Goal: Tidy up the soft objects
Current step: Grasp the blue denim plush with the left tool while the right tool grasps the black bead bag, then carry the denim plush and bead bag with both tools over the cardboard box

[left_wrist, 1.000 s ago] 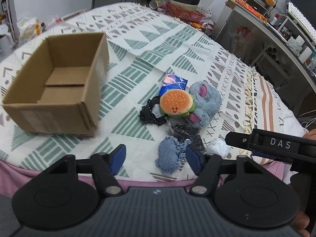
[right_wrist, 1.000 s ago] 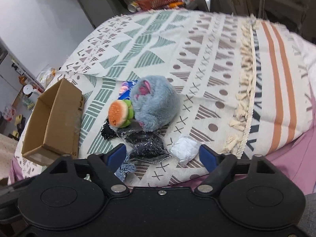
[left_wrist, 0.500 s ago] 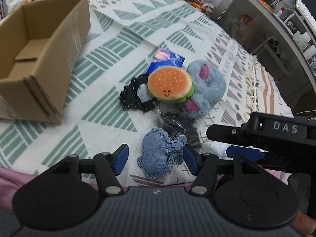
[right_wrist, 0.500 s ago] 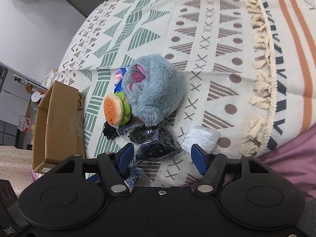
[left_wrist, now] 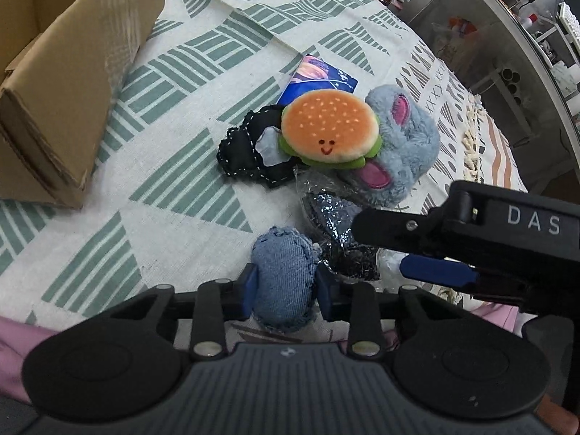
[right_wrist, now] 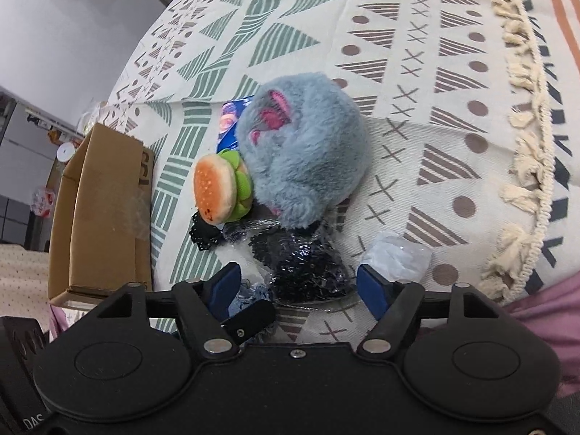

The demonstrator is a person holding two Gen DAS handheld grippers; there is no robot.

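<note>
A small denim pad (left_wrist: 283, 272) lies at the near edge of the patterned cloth (left_wrist: 163, 232). My left gripper (left_wrist: 286, 290) is shut on it, one blue pad pressing each side. Just beyond lie a black glittery bag (left_wrist: 331, 214), a burger plush (left_wrist: 330, 130) leaning on a grey-blue furry plush (left_wrist: 406, 137), and a black stitched piece (left_wrist: 243, 152). In the right wrist view my right gripper (right_wrist: 299, 288) stands open, its fingers straddling the glittery bag (right_wrist: 301, 261). The burger plush (right_wrist: 217, 192) and furry plush (right_wrist: 304, 145) sit beyond it.
An open cardboard box (left_wrist: 72, 72) stands to the left, also seen as the box (right_wrist: 101, 210) in the right wrist view. A blue printed packet (left_wrist: 319, 76) lies behind the plush toys. A white wrapped item (right_wrist: 397, 253) touches the right finger. A tasselled cloth edge (right_wrist: 525, 181) runs along the right.
My left gripper has moved forward and down and shut on the denim pad. My right gripper has come closer to the pile, its fingers now on either side of the glittery bag.
</note>
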